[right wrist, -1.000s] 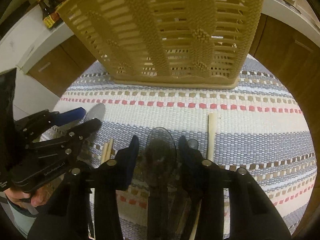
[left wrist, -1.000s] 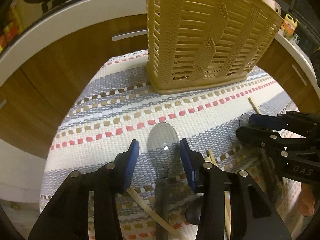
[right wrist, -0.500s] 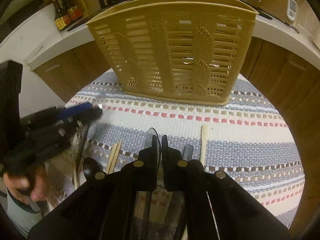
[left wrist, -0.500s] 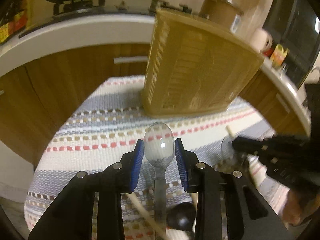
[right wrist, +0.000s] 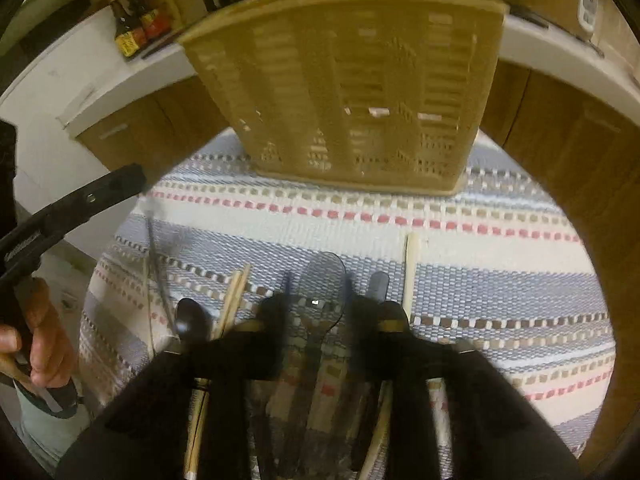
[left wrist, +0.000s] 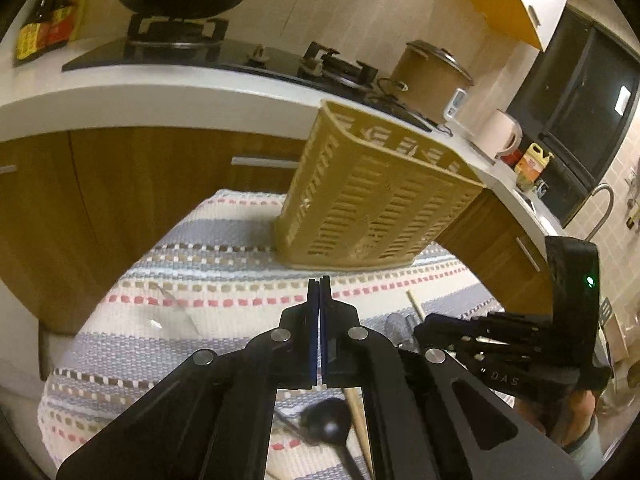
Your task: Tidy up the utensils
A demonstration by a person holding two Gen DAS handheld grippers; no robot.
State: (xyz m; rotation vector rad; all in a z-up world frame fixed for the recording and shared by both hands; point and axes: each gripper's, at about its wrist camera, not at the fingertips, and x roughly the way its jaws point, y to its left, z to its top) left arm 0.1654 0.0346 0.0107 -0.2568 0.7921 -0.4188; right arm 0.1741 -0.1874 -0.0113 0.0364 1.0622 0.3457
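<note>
A tan slotted utensil basket [left wrist: 372,204] stands at the far side of a striped woven mat [left wrist: 224,280]; it also shows in the right wrist view [right wrist: 352,92]. My left gripper [left wrist: 319,292] is raised, its jaws pressed together with nothing seen between them. A clear plastic spoon [left wrist: 172,314] lies blurred on the mat to its left. My right gripper [right wrist: 318,304] is open, blurred, astride a translucent grey spoon [right wrist: 324,284] on the mat. Chopsticks [right wrist: 234,300], a black spoon [right wrist: 192,320] and a single chopstick [right wrist: 411,268] lie nearby.
Wooden cabinets and a white counter [left wrist: 168,104] with a stove and a rice cooker [left wrist: 432,80] curve behind the mat. A black spoon [left wrist: 328,420] and a chopstick [left wrist: 360,416] lie under my left gripper. The right gripper's body [left wrist: 500,356] is close on the right.
My left gripper rose and shut fully; the clear spoon it held now lies on the mat to its left. My right gripper went from shut to open around the grey spoon.
</note>
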